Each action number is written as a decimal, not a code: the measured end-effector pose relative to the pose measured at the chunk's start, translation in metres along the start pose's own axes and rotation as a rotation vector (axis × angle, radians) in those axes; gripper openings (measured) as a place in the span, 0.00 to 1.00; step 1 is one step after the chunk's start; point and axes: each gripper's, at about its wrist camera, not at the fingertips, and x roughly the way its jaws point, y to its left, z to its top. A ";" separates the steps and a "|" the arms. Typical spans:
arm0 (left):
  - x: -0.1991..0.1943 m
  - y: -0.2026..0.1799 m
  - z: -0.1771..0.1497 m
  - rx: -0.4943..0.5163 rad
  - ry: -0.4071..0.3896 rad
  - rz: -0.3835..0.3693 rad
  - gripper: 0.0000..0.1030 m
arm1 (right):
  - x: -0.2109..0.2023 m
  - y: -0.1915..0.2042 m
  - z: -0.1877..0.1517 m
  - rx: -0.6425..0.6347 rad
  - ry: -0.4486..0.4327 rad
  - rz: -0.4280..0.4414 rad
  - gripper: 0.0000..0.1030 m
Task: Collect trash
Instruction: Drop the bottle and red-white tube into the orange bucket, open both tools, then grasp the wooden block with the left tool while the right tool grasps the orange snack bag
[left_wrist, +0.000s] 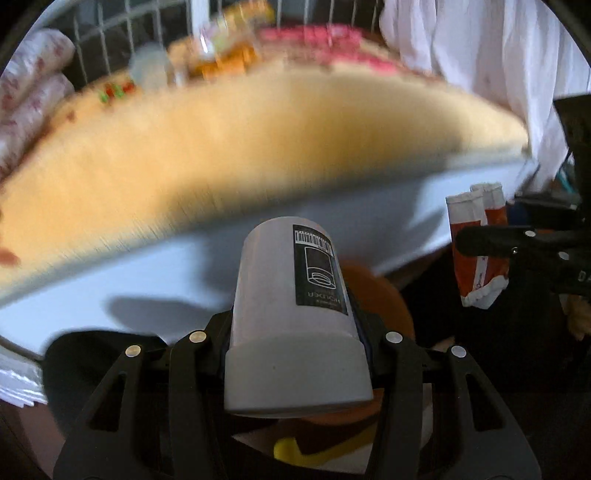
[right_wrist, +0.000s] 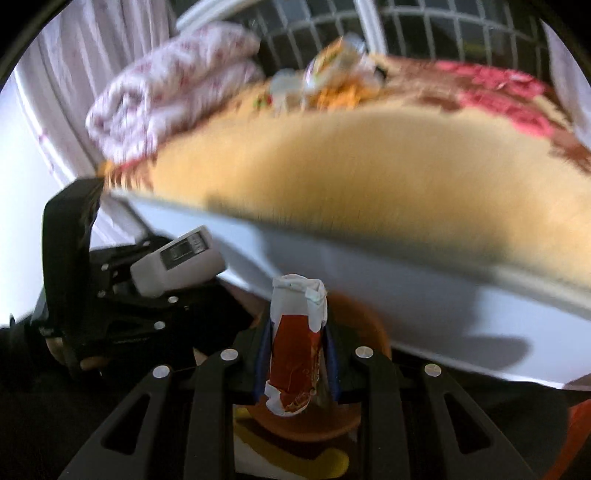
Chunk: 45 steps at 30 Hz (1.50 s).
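Both loads are in hand, the left tongs (left_wrist: 295, 354) pinching a white cylindrical container (left_wrist: 295, 314) low centre and the right tongs (right_wrist: 295, 365) pinching a crumpled red-and-white packet (right_wrist: 295, 350), while more litter (right_wrist: 332, 77) apparently waits on the bed (right_wrist: 369, 177) at upper centre.

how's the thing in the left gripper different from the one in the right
The white tube in the left gripper is a smooth, rigid-looking cylinder with a black barcode label; the packet in the right gripper is red and white, crumpled, with torn edges. The tube is much wider, so the left jaws stand far apart, while the right jaws are nearly together on the thin packet. Both are clamped and held off the bed.
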 end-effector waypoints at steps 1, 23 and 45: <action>0.011 0.001 -0.003 0.004 0.039 -0.009 0.46 | 0.016 -0.001 -0.003 -0.008 0.048 0.002 0.24; 0.136 0.019 -0.034 0.026 0.468 0.038 0.71 | 0.151 -0.030 -0.052 0.065 0.413 -0.027 0.59; -0.024 0.027 0.019 -0.029 0.083 -0.053 0.74 | -0.012 -0.028 0.033 0.097 0.029 0.036 0.65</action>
